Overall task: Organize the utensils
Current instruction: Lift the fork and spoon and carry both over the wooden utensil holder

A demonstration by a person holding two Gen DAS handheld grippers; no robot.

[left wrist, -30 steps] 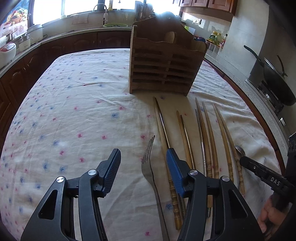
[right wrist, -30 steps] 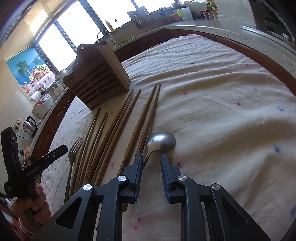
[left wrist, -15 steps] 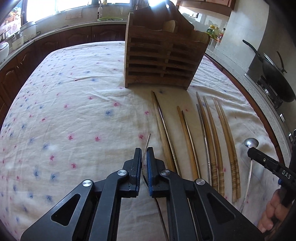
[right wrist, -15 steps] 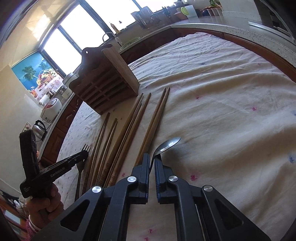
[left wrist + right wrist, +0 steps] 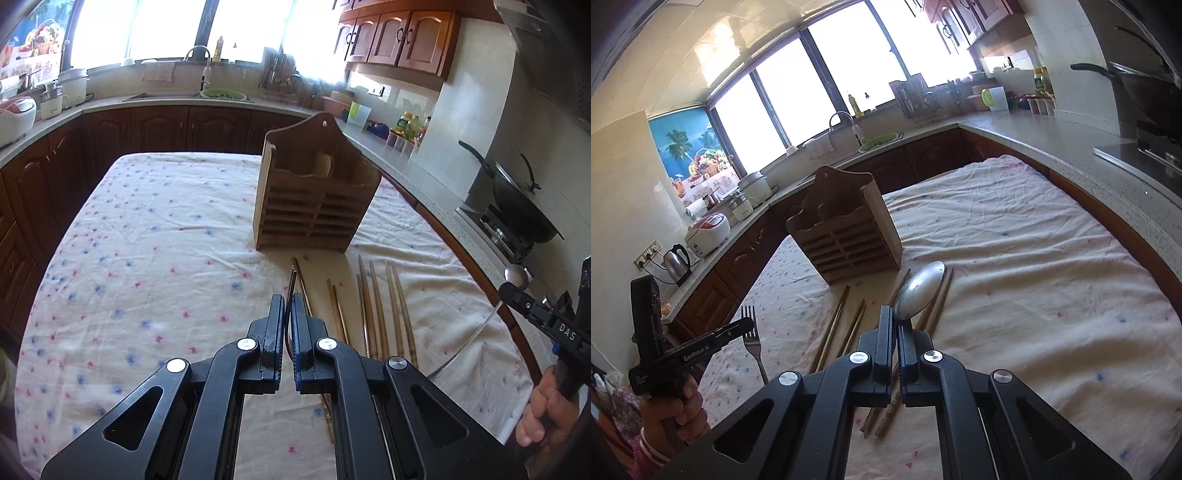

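Fork (image 5: pixel 291 286): clamped edge-on between the fingers of my left gripper (image 5: pixel 287 314), its tines projecting forward past the fingertips and off the cloth. In the right wrist view the same fork (image 5: pixel 750 328) shows its tines upright beside the left gripper's (image 5: pixel 738 328) tip.

Spoon (image 5: pixel 919 290): clamped by its neck in my right gripper (image 5: pixel 897 325), fingers pressed together on it, the bowl standing just past the fingertips and raised clear of the table. In the left wrist view the spoon (image 5: pixel 516 275) appears at the right edge, its handle trailing down below the right gripper (image 5: pixel 515 293).

Chopsticks (image 5: pixel 380 314): several wooden and metal sticks lying roughly parallel on the cloth, between the two grippers and pointing toward the holder.

Utensil holder (image 5: pixel 314 199): a slatted wooden caddy with a tall arched back, standing upright on the table beyond the chopstick tips. It has compartments side by side; a pale rounded item shows in one of them, which I cannot identify.

Tablecloth (image 5: pixel 147 240): white, with small pink and blue flowers, wrinkled, covering the table.

Hands: the person's right hand (image 5: pixel 546 410) grips the right tool's handle at lower right; the left hand (image 5: pixel 674 410) grips the other at lower left.

Surroundings: dark wood cabinets, a sink (image 5: pixel 199 94) under bright windows, a wok (image 5: pixel 517 199) on the stove at right.
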